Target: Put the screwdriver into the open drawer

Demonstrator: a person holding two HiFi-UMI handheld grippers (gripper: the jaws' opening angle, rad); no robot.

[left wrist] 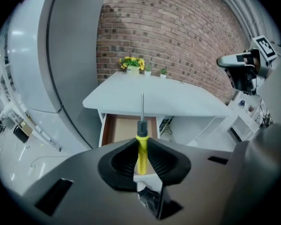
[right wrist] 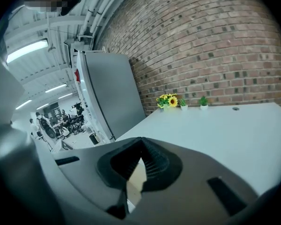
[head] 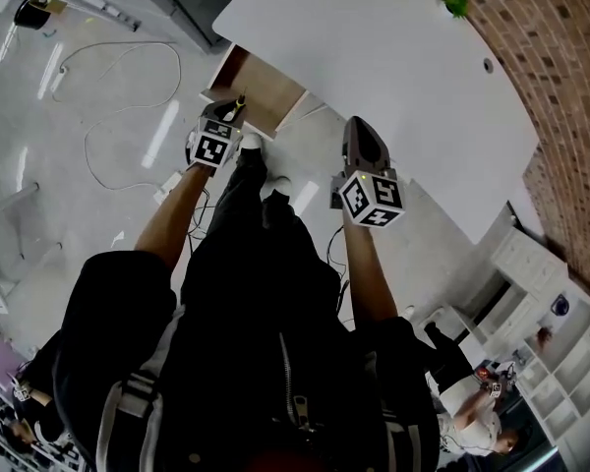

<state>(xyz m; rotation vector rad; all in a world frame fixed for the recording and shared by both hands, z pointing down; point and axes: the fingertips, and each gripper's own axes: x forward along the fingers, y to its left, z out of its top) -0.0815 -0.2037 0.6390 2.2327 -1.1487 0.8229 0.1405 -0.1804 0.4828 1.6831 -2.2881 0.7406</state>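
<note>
Behind the white table (head: 374,57) rises a brick wall (head: 556,62), and at the table's left end stands a tall grey cabinet (left wrist: 70,55). A person faces the table's front edge with a gripper in each hand. Under that edge the drawer (head: 261,91) is pulled out, and its brown bottom looks bare as far as I can see. The right gripper (right wrist: 140,146) hangs at the table's front edge, a little along from the drawer, with its jaws drawn nearly together and nothing between them. The left gripper (left wrist: 141,144) is held just in front of the drawer, on the side away from the table, and its jaws are clamped on the screwdriver (left wrist: 141,149). They pinch the yellow handle, and the dark collar and thin metal shaft point out toward the table. At the table's far edge sits a small pot of yellow flowers (left wrist: 132,63). By my reading the task is about halfway. The tool is picked up and brought to the drawer's mouth, but it is not yet inside. What remains is to carry it over the opening, lower it, and let the jaws go.
</note>
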